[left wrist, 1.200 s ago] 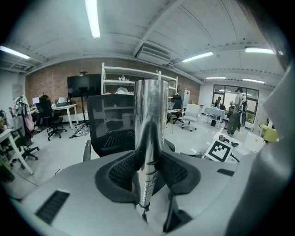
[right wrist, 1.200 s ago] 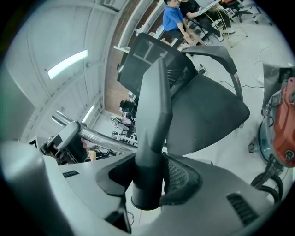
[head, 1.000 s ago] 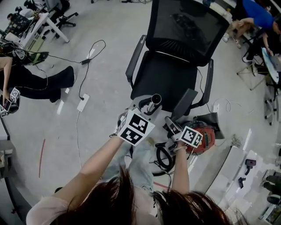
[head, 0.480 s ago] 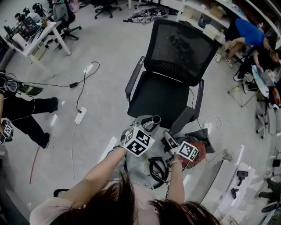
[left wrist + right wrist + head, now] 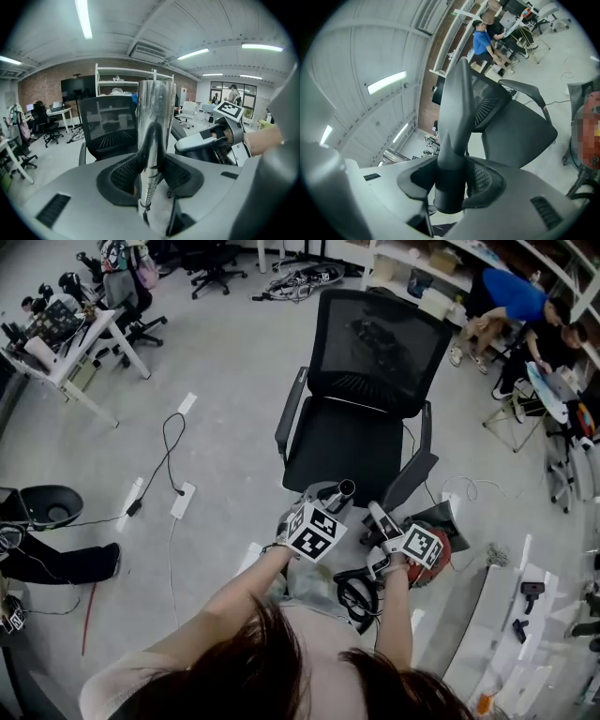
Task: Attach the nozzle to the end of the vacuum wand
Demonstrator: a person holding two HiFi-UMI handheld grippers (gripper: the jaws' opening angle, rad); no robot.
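Nozzle [image 5: 457,122]: dark, tapered; clamped betw. jaws of right gripper [image 5: 452,183], tip pointed away.
Wand [image 5: 154,122]: chrome tube, gripped by left gripper [image 5: 151,173], open end outward.
Relation: wand end near, to nozzle's left, apart; axes approx. parallel, not yet lined up.
Pose: grippers held side by side, before chair [image 5: 361,442].

Vacuum wand [image 5: 156,112] upright, tight between the jaws — chair [image 5: 108,125] behind.

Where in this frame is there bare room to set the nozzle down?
The chair seat, between its armrests, is bare and would take the nozzle. So is the floor between the chair and the power strip. It is crowded to the right, around the red vacuum, its hose and loose cables.
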